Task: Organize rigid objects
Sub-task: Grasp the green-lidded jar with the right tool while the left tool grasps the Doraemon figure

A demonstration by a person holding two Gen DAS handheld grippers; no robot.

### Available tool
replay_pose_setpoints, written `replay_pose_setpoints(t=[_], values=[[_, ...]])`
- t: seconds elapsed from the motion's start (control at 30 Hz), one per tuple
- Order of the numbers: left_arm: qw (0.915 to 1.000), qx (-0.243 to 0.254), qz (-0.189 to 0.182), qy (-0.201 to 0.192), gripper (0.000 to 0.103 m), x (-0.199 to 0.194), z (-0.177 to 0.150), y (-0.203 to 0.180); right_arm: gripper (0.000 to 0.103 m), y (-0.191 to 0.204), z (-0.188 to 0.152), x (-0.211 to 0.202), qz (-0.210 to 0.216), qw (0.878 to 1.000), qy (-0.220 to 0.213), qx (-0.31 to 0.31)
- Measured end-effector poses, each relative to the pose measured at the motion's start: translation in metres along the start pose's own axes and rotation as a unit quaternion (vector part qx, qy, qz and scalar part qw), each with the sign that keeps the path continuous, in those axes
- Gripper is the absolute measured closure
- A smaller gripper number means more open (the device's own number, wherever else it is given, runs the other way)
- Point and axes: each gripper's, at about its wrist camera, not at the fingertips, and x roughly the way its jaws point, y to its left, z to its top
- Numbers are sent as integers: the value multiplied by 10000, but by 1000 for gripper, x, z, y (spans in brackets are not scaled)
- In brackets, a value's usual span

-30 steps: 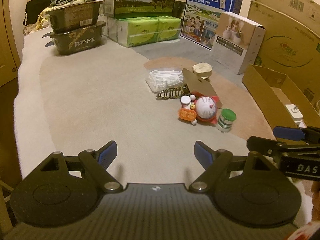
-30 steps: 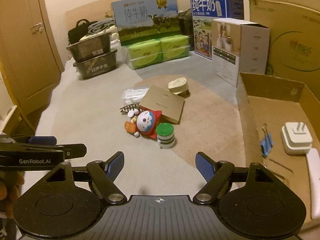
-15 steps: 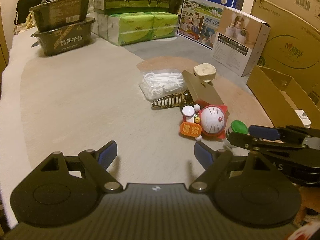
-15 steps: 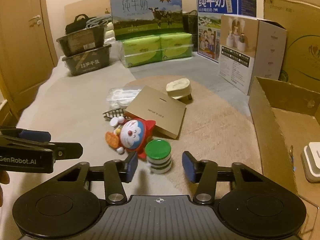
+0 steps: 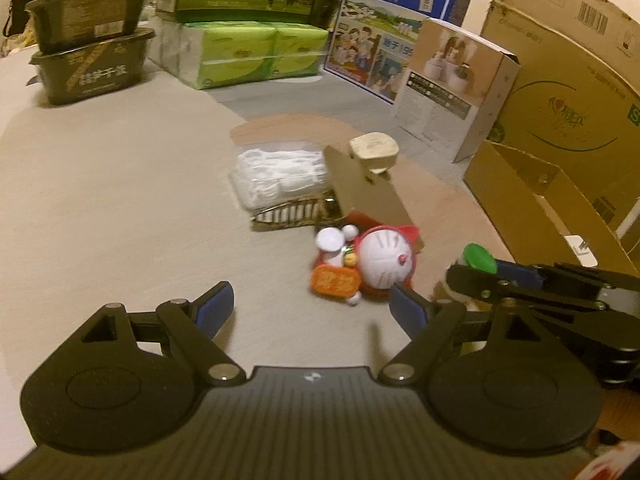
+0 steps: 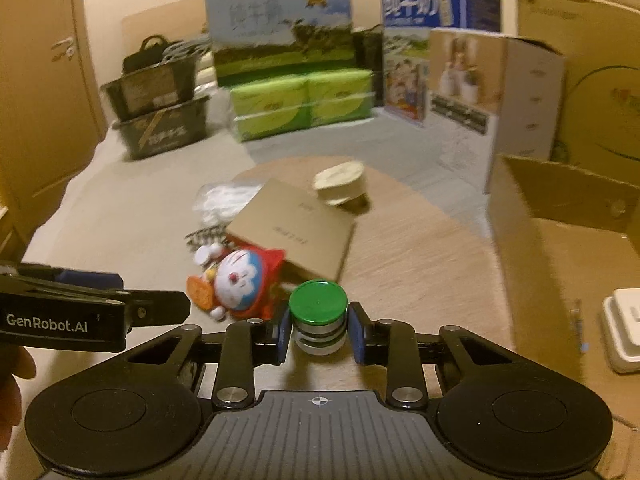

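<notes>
A small jar with a green lid (image 6: 318, 304) stands on the carpet, and my right gripper (image 6: 319, 336) is shut on it, a blue pad pressed against each side. Just left of it lies a blue and white cat toy in red (image 6: 240, 280). My left gripper (image 5: 312, 308) is open with nothing between its fingers, and the same toy (image 5: 380, 264) lies just beyond its right finger. Behind the toy a flat brown box (image 5: 364, 192) leans on a cream round container (image 5: 374, 148).
An open cardboard box (image 6: 560, 264) on the right holds a white plug adapter (image 6: 624, 328). A clear bag of white items (image 5: 280, 176) and a striped clip (image 5: 292, 212) lie by the flat box. Milk cartons, green tissue packs and dark tubs line the back.
The right gripper moved forward over the jar and its jaws closed onto it. The left gripper moved forward and lower, so the toy pile now appears nearer.
</notes>
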Motion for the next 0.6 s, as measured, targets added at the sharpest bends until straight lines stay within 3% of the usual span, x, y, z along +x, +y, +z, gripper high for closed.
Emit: replay_pose_setpoints(t=[0.5,0.6], values=[[9996,227,-166,34,20,38,13,-28,73,-26,2,-15,-294,9994,-201,46],[9995,262,-159,35,24,42,14,-30,73,-28,1,-13,-298,9993,-189,73]])
